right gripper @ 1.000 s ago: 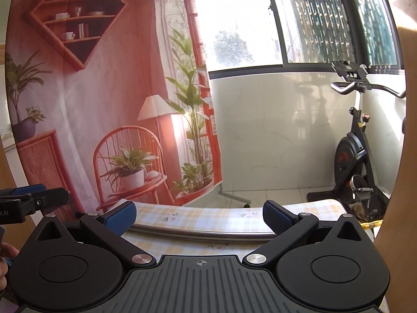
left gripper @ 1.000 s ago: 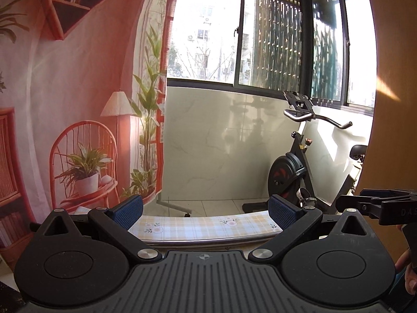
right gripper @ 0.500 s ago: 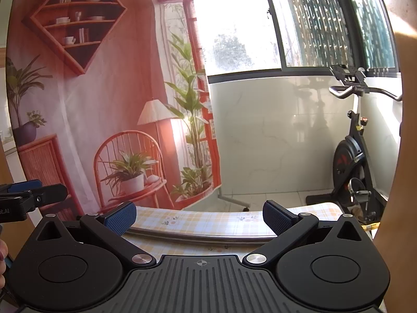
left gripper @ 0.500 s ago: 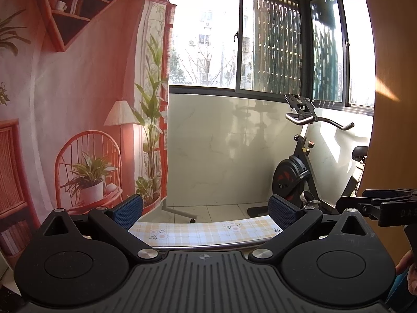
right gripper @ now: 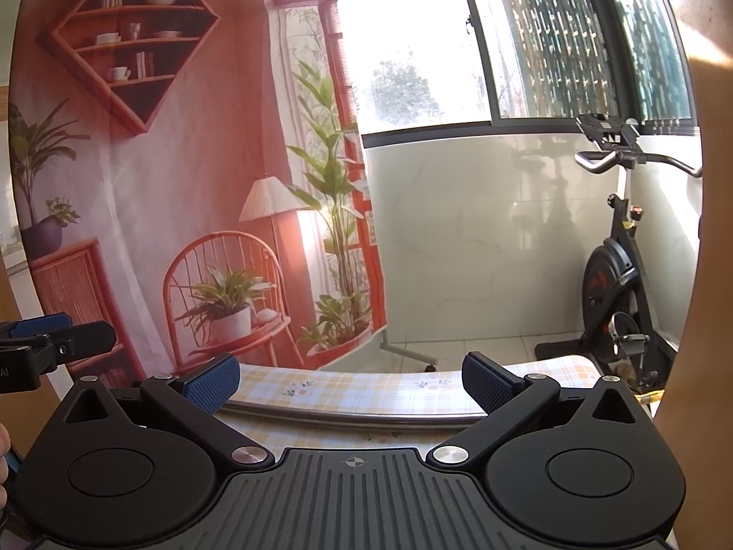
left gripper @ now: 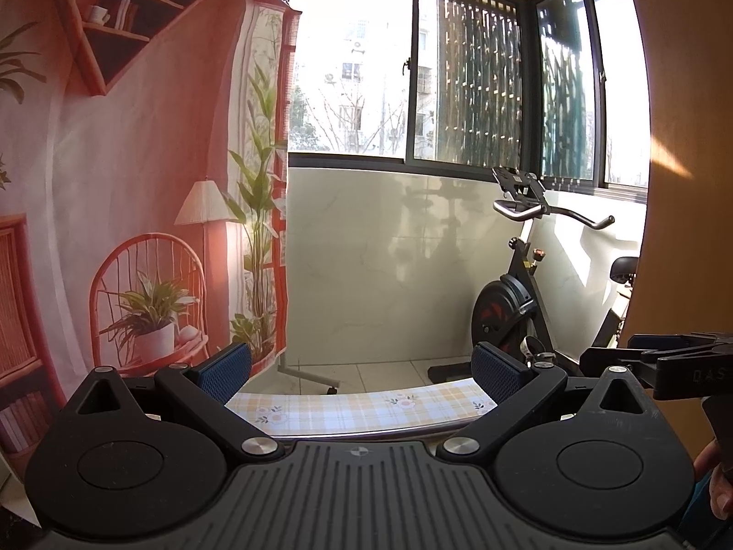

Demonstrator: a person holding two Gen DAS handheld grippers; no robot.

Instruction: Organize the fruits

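Left wrist view: left gripper [left gripper: 362, 369] and right gripper [right gripper: 350, 378], fingers spread wide and empty, held level above the checked worktop [left gripper: 366, 405]; no fruit visible, so next both must tilt down to find it.

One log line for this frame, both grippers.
left gripper: open, empty | right gripper: open, empty | both raised over plaid tablecloth | fruit: none in view

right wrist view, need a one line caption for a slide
Open right claw held level over the yellow plaid tablecloth, facing a printed pink room backdrop and black exercise bike; no fruit visible.
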